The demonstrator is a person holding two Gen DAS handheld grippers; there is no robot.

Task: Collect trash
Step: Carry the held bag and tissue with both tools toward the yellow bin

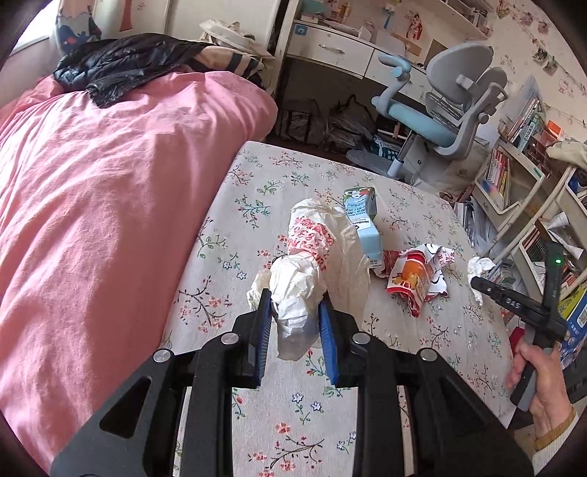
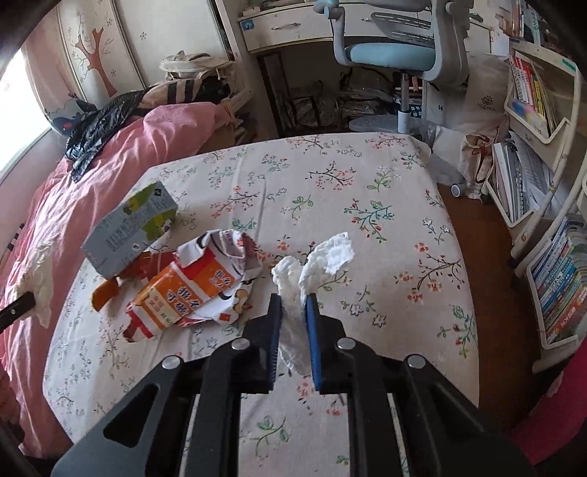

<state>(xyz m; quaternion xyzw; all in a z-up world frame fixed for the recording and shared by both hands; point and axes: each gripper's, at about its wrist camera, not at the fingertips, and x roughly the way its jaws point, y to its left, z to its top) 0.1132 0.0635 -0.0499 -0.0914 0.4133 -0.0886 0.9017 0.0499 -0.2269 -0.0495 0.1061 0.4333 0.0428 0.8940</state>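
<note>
**Both grippers closed on trash over the flowered table**

Nearest to the camera in the left wrist view, the left gripper [image 1: 295, 315] has its blue pads pressed on both sides of a crumpled white plastic bag [image 1: 312, 264] with red print; the jaws stand only a little apart, with the bag filling the gap. The bag hangs in front of the fingers, and I cannot tell if its far end touches the cloth.

To the left of the table, a pink blanket [image 1: 91, 205] covers a bed that runs along the table's left edge, with a black jacket [image 1: 121, 62] at its far end. The flowered tablecloth [image 1: 264, 422] is bare near the camera and at the far edge, so there is free space on these sides.

Toward the middle lies a light blue carton [image 1: 363, 224], touching the bag's right side. Just beside it on the right is a torn orange and white wrapper [image 1: 414, 279].

Further right, in the right wrist view, the right gripper [image 2: 293, 304] is closed on a white tissue [image 2: 319, 264]; its jaws are almost together and the tissue stands out above the fingertips. In the left wrist view a hand [image 1: 543, 381] holds this tool at the table's right edge.

Beyond the right edge is a wooden floor [image 2: 473, 235], then shelves with books [image 2: 532, 95]. Behind the far edge stands a grey and blue chair [image 2: 396, 47] before a white desk [image 2: 286, 29]
</note>
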